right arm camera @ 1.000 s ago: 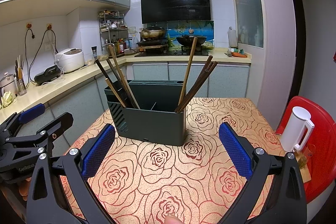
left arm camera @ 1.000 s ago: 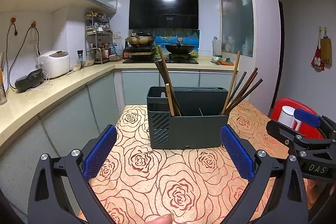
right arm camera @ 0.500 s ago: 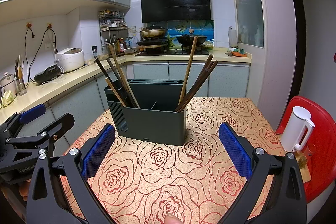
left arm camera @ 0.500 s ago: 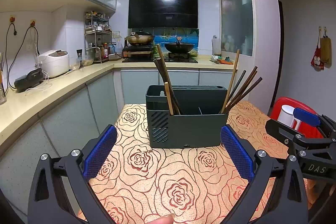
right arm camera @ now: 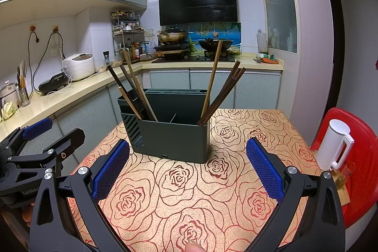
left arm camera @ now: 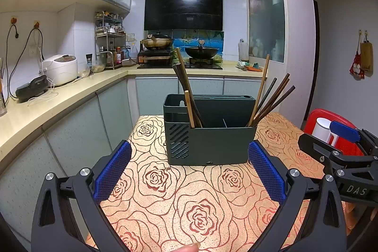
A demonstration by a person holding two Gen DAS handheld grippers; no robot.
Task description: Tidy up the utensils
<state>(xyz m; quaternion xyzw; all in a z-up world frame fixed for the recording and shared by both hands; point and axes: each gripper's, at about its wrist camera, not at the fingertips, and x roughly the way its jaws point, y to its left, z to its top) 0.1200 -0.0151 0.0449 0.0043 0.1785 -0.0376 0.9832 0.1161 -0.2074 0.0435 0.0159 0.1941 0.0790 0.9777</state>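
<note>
Both grippers, left [left arm camera: 189, 174] and right [right arm camera: 187, 171], hover wide apart and empty, squared to the holder [left arm camera: 210, 129] on the table [left arm camera: 189, 200]; chopsticks [right arm camera: 219, 96] lean split between its end compartments, likely awaiting regrouping.

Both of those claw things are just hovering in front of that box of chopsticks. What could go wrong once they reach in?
1. The chopsticks lean outward from the holder at steep angles; a passing finger could knock them out or tip it.
2. The left gripper and right gripper are both open and close together, so they might collide.
3. The white kettle stands near the right gripper and could be bumped.
</note>
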